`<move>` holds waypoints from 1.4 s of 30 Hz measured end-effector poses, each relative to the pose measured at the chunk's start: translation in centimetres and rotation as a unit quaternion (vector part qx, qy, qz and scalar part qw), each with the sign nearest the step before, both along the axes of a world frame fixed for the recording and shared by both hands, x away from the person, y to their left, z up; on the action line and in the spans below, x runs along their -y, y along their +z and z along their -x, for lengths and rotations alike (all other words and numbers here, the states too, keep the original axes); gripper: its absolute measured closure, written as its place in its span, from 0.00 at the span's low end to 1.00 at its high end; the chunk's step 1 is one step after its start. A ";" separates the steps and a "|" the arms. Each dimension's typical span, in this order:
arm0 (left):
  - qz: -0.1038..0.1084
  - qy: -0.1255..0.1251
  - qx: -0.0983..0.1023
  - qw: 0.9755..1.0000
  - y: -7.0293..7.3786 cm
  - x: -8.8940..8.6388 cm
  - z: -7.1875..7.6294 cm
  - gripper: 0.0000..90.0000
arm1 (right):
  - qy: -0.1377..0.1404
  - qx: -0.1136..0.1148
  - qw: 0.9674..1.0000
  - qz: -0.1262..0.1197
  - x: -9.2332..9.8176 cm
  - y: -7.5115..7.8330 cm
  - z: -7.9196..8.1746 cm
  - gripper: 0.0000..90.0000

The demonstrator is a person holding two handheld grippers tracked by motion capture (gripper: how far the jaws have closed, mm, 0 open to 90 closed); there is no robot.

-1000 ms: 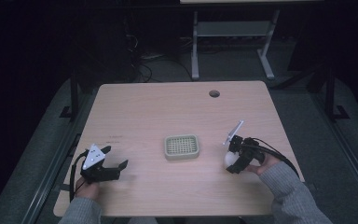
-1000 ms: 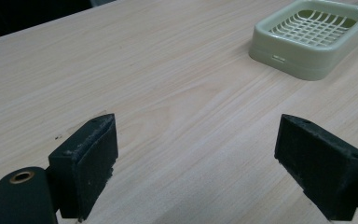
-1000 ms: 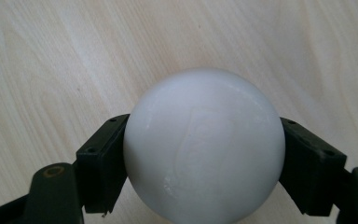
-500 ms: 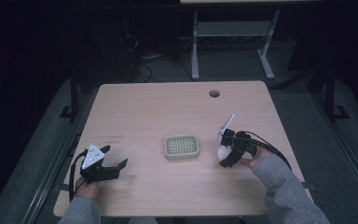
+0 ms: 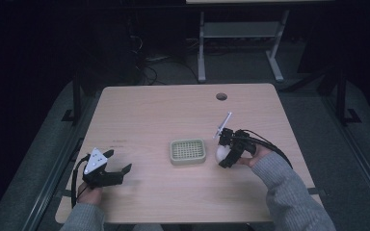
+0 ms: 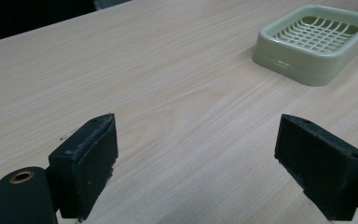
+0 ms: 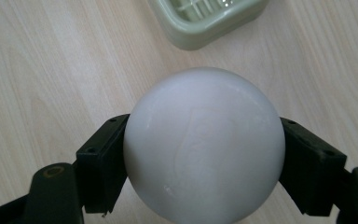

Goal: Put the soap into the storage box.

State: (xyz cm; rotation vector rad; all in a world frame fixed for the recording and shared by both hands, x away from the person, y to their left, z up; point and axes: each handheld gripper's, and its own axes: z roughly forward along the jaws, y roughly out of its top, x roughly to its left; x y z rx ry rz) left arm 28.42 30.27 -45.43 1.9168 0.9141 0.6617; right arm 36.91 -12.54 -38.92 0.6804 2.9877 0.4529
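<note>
We see a light wood-grain table with a round cable hole near its far edge. A pale green slatted soap dish sits on it, ahead of our left jaws, toward their right.

A white ball, a pale green grid-patterned tray, a light woodgrain table.

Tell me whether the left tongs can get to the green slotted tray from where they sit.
Probably yes. The left tongs sit open and hold nothing, and bare table lies between them and the green slotted tray. The right tongs, shut on a white ball, wait at the tray's far side, off that path.
</note>
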 end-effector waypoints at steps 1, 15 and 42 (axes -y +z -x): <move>0.001 0.000 0.000 1.000 0.0 0.0 0.0 0.14 | 0.003 0.001 1.000 0.001 -0.1 0.0 -0.1 0.26; 0.007 0.001 -0.001 1.000 0.0 0.0 0.0 0.14 | 0.013 -0.004 1.000 0.003 -1.6 0.3 -1.0 0.26; 0.012 0.003 -0.001 1.000 0.0 -0.2 0.0 0.14 | 0.044 -0.001 0.999 0.003 -5.6 1.4 -2.6 0.26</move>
